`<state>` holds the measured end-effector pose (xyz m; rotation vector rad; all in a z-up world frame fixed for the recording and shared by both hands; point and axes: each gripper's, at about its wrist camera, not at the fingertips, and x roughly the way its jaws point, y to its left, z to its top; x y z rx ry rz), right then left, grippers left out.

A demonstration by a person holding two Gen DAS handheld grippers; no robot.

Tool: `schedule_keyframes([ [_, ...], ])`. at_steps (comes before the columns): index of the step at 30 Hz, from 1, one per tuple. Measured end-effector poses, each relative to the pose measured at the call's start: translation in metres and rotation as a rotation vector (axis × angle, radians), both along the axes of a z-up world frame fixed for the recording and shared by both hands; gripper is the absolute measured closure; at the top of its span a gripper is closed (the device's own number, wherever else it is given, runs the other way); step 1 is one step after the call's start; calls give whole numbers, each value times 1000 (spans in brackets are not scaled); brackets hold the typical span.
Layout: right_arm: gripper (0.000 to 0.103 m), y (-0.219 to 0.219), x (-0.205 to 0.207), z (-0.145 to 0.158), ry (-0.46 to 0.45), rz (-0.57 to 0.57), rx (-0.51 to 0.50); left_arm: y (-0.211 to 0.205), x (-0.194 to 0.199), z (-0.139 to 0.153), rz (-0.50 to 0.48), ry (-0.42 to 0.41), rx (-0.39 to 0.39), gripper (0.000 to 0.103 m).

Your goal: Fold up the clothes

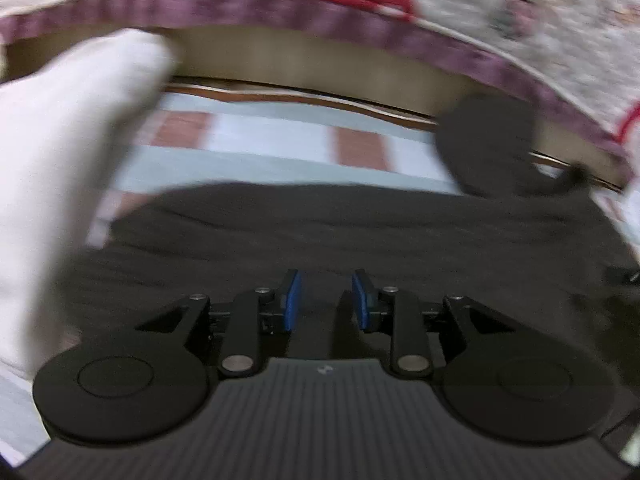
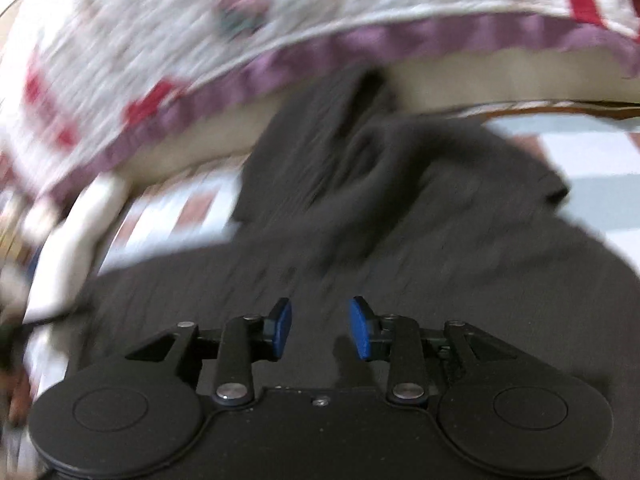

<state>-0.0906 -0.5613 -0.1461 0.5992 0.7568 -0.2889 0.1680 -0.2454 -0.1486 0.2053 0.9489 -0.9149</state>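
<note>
Both tongs, left tongs and right tongs, stand released with nothing between their pads, above the dark garment. It lies on the striped bed sheet, rumpled toward the quilt; folding looks unfinished.

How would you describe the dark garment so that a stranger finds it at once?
Start at the quilt, white with red patches and a purple border, at the top of the view. Below it lies a striped sheet of pale blue and brown. On that sheet is the dark garment, the only charcoal-grey cloth, beside a white cloth.
</note>
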Motion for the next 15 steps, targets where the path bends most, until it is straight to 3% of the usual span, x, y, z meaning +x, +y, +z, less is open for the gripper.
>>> schedule_keyframes([
  [3, 64, 30, -47, 6, 23, 13, -4, -10, -40, 2, -116, 8, -26, 76],
  [5, 62, 46, -94, 10, 30, -40, -10, -11, -66, 4, -186, 52, -60, 74],
  [9, 59, 77, -184, 13, 53, -156, -30, -3, -90, 0, -266, 330, -217, 68],
  [12, 58, 87, -233, 2, 79, -218, -27, -4, -118, 7, -360, 337, -247, 66],
  [15, 58, 88, -244, -19, 47, -239, 61, -7, -147, 15, -450, 302, -247, 66],
])
